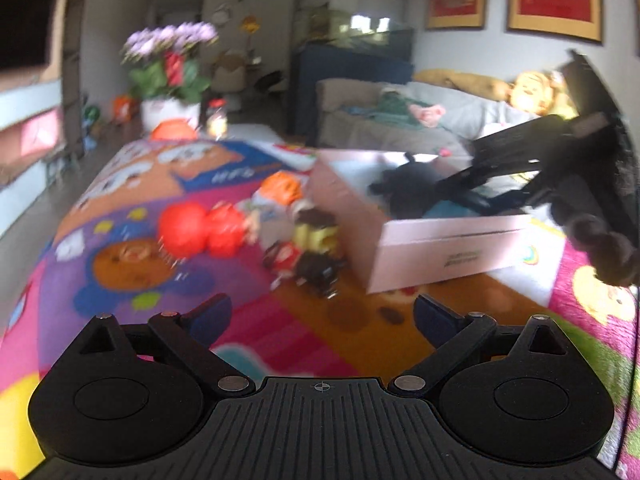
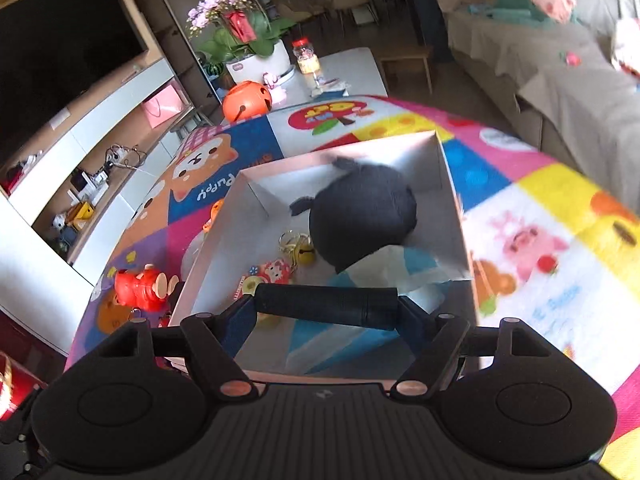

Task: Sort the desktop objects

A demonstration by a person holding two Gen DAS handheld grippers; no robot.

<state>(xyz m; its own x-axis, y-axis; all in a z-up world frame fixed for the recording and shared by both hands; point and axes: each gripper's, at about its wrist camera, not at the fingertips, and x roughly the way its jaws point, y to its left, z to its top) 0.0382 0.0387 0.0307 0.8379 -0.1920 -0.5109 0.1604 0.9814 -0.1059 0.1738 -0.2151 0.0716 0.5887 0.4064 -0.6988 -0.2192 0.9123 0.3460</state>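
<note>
in the left wrist view the left gripper (image 1: 322, 314) has its fingers spread wide with nothing between them, above a bright cartoon play mat (image 1: 120, 200). at about ten o'clock from it lies a red toy (image 1: 202, 230), blurred; at twelve o'clock a small heap of little figures (image 1: 304, 240), too smeared to name. at one o'clock stands the pale cardboard box (image 1: 440, 248), with a black plush (image 1: 408, 192) inside and the right gripper (image 1: 520, 168) reaching over it from three o'clock.

in the right wrist view the red toy (image 2: 140, 286) sits on the mat at nine o'clock, just outside the box wall (image 2: 208, 264). the right gripper (image 2: 326, 308) is closed on a dark cylinder (image 2: 326, 306), held crosswise over the near end of the open box. inside, at twelve o'clock, lie small trinkets (image 2: 276, 270), the black plush (image 2: 364, 216) and blue-and-white packets (image 2: 416, 264).
</note>
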